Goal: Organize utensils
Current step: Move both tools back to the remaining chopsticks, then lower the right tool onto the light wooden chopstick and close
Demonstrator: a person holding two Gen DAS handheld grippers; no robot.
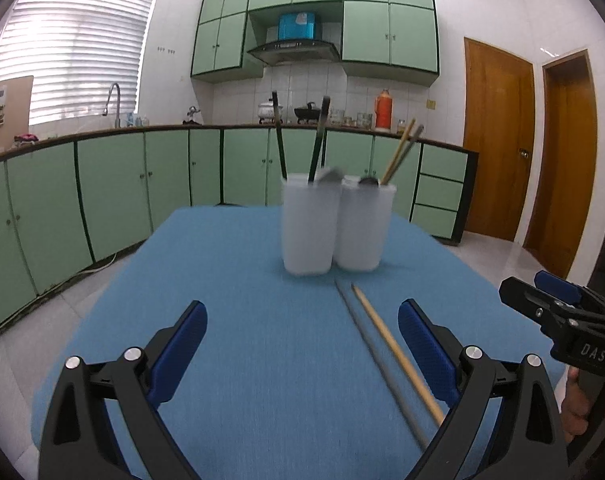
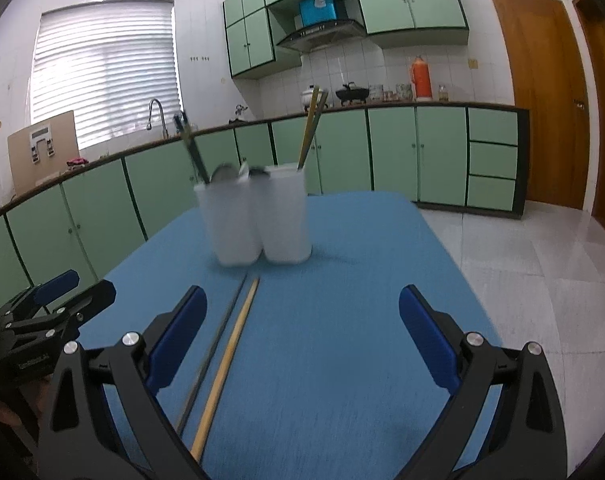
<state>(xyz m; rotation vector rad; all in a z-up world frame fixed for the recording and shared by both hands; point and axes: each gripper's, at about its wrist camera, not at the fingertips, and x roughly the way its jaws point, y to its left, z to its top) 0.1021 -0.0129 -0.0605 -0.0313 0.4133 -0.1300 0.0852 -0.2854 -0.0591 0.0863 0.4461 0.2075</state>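
Two white holder cups [image 1: 308,224] [image 1: 364,226] stand side by side on the blue table [image 1: 242,320]. The left cup holds dark-handled utensils [image 1: 316,140] and the right cup holds chopsticks [image 1: 402,152]. A grey chopstick [image 1: 376,364] and a wooden chopstick [image 1: 398,356] lie loose on the table in front of the cups. My left gripper [image 1: 302,344] is open and empty above the table, the chopsticks by its right finger. My right gripper [image 2: 302,336] is open and empty; the grey chopstick [image 2: 214,348] and the wooden chopstick [image 2: 226,364] lie by its left finger. The cups [image 2: 258,216] stand ahead.
Green kitchen cabinets [image 1: 114,184] and a counter with a sink tap [image 1: 112,104] run behind the table. Wooden doors [image 1: 498,136] stand at the right. The right gripper's body [image 1: 562,320] shows at the left view's right edge. The table's right edge [image 2: 454,256] drops to a tiled floor.
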